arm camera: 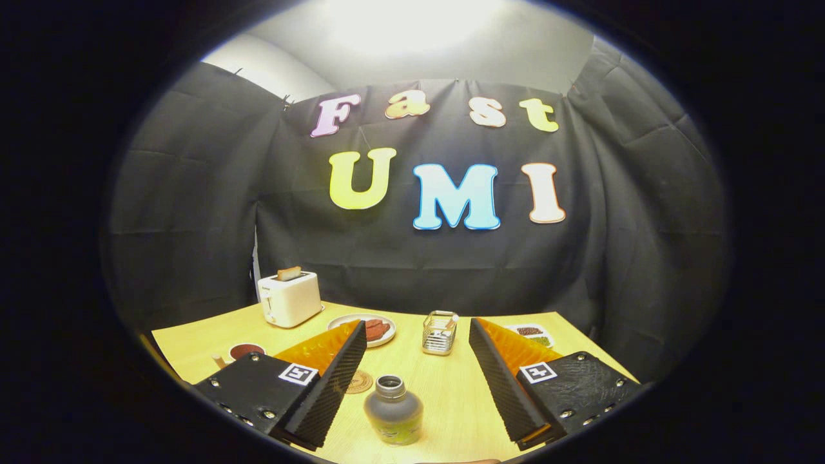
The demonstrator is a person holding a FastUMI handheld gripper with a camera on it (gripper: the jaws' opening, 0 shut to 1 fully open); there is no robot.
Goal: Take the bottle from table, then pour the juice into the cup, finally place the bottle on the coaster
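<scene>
Gripper view: your gripper [417, 341] has its fingers spread wide, nothing held, neither pad touching anything. The bottle [394, 410] stands upright on the table [451, 386], between the two fingers, somewhat nearer the left finger than the right, with clear gaps on both sides. It has no cap that I can make out; the neck looks open, though the view is too soft to be sure. The body is greyish on top with a yellow-green band low down. The coaster [358, 381] lies flat on the table just beyond the bottle, partly hidden behind your left finger. The cup [243, 352] sits well off beyond the outside of the left finger, with dark contents and a handle toward the near side. Beyond the left fingertip there's a plate [362, 329] with reddish-brown pieces on it, just touching the tip in the picture. Further back on that side is a white toaster [289, 298] with a slice sticking up. Between the fingertips and beyond them sits a small wire basket [440, 332]. Beyond the right fingertip is a small white dish [532, 334] with brown and green portions.
</scene>
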